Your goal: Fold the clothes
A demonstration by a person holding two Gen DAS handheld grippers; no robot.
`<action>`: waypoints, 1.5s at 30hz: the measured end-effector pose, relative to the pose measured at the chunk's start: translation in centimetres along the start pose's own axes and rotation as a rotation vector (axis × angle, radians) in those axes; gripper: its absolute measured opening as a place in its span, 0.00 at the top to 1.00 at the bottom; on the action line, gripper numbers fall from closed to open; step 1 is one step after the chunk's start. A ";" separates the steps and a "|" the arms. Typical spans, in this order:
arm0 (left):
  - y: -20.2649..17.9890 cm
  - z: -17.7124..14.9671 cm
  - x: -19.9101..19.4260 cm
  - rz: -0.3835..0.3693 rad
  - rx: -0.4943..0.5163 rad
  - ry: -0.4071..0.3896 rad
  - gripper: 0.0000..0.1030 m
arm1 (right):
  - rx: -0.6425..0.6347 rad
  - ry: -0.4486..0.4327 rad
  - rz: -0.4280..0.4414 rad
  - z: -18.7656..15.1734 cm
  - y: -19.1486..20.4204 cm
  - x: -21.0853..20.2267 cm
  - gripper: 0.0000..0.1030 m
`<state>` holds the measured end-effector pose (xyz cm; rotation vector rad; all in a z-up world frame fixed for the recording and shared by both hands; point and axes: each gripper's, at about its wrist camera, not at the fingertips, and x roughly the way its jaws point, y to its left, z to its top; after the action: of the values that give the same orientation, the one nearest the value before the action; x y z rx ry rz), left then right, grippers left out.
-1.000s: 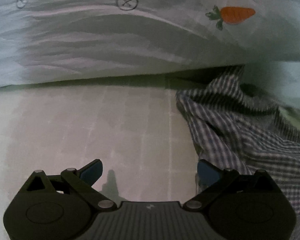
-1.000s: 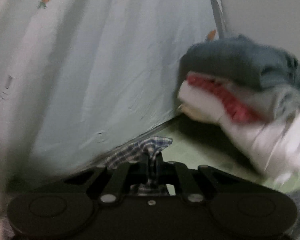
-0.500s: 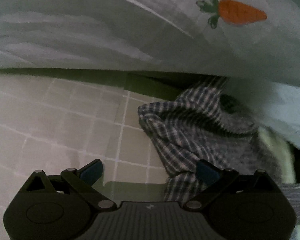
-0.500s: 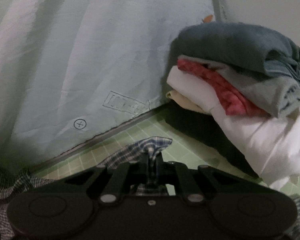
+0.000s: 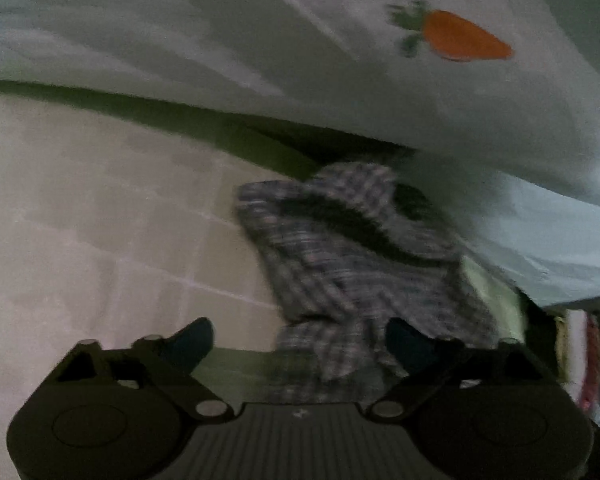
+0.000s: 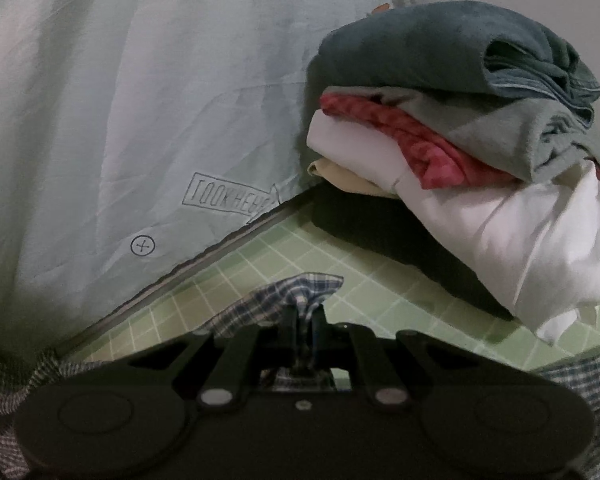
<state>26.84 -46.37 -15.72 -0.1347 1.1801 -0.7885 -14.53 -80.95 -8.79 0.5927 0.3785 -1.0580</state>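
A pale green mat (image 6: pixel 364 268) ruled with a white grid carries everything; in the left wrist view its surface (image 5: pixel 112 208) looks washed out to grey-white. A light blue sheet (image 6: pixel 140 100) printed with carrots lies along its far edge from 9 to 12 o'clock. At 2 o'clock a stack of folded clothes (image 6: pixel 472 128) sits on the mat, dark teal on top, then grey, red, white and cream. A blue-and-white checked garment (image 5: pixel 348 264) lies crumpled on the grid at 6 o'clock.

Both pictures are dim with dark rounded fisheye corners, and the left view is blurred, mostly on the checked cloth (image 5: pixel 356 264).
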 end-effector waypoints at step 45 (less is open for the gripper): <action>-5.2 -1.8 -9.2 0.244 0.215 -0.247 0.25 | -0.193 -0.109 0.100 -1.5 4.3 -10.8 0.93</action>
<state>21.41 -44.04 -6.80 0.0872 0.8528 -0.6574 -15.58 -70.88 -2.78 0.3766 0.3476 -0.9411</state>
